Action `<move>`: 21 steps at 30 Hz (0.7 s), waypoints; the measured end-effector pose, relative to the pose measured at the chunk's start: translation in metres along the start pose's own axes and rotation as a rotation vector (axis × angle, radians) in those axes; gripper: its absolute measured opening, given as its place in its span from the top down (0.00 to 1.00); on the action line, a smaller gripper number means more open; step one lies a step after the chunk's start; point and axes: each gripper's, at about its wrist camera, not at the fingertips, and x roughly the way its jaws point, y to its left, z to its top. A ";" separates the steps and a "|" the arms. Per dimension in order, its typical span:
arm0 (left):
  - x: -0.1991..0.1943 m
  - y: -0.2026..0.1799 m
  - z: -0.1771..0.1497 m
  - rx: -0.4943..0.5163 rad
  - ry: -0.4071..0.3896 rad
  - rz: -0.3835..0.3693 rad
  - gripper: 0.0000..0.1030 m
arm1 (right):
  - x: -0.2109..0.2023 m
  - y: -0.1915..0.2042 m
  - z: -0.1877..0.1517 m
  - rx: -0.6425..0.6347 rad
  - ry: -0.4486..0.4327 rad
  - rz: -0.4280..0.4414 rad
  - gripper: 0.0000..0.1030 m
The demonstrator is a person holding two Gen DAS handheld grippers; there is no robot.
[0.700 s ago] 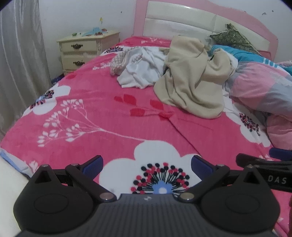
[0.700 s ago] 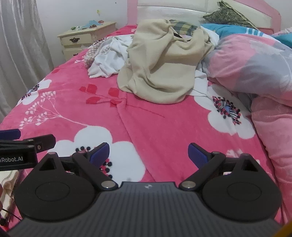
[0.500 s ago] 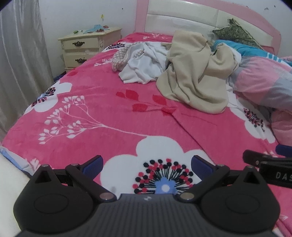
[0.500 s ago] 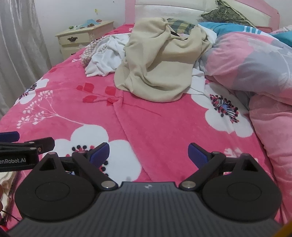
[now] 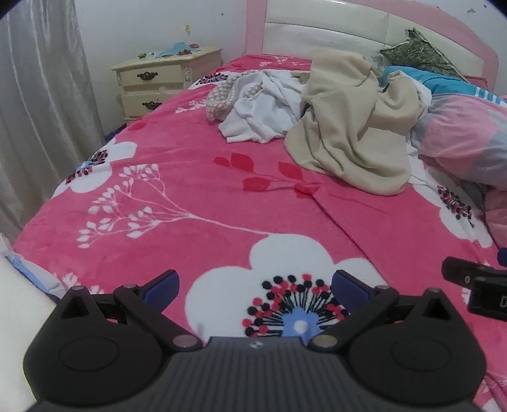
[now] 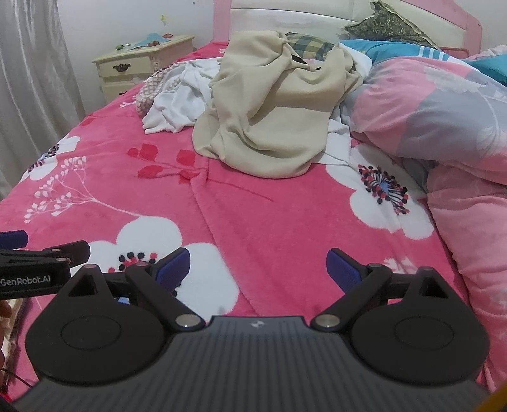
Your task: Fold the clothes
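Note:
A crumpled beige garment lies in a heap on the pink floral bedspread, toward the headboard; it also shows in the right wrist view. A white garment and a pink-white knit piece lie to its left, also visible in the right wrist view. My left gripper is open and empty above the near part of the bed. My right gripper is open and empty, beside the left one, well short of the clothes.
A pink and grey quilt is bunched along the right side of the bed. A cream nightstand stands at the back left beside a grey curtain. A pink headboard and a dark green pillow are at the back.
Both grippers have moved forward over the bed toward the clothes heap, which looks slightly nearer. Both stayed open and empty.

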 end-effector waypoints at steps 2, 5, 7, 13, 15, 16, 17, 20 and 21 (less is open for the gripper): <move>0.001 0.001 0.001 -0.005 0.007 -0.001 0.00 | -0.001 0.001 0.000 -0.002 -0.002 0.000 0.10; 0.002 0.003 0.000 -0.004 0.008 0.000 0.00 | 0.000 0.002 0.000 -0.006 -0.002 -0.003 0.10; 0.003 0.003 0.000 -0.003 0.009 0.000 0.00 | 0.000 0.002 0.000 -0.007 -0.001 -0.003 0.10; 0.005 0.003 -0.001 -0.003 0.019 0.000 0.00 | 0.001 0.003 0.000 -0.009 0.002 -0.004 0.10; 0.006 0.003 -0.002 -0.003 0.020 0.002 0.00 | 0.001 0.003 0.000 -0.012 0.002 -0.003 0.10; 0.006 0.003 -0.002 -0.002 0.020 0.004 0.00 | 0.001 0.003 0.000 -0.012 0.002 -0.004 0.10; 0.006 0.002 -0.002 -0.002 0.021 0.006 0.00 | 0.001 0.003 0.001 -0.011 0.003 -0.004 0.10; 0.007 0.002 -0.002 -0.003 0.021 0.008 0.00 | 0.001 0.002 0.001 -0.011 0.004 -0.004 0.10; 0.007 0.002 -0.002 -0.003 0.021 0.009 0.00 | 0.001 0.002 0.001 -0.012 0.004 -0.004 0.10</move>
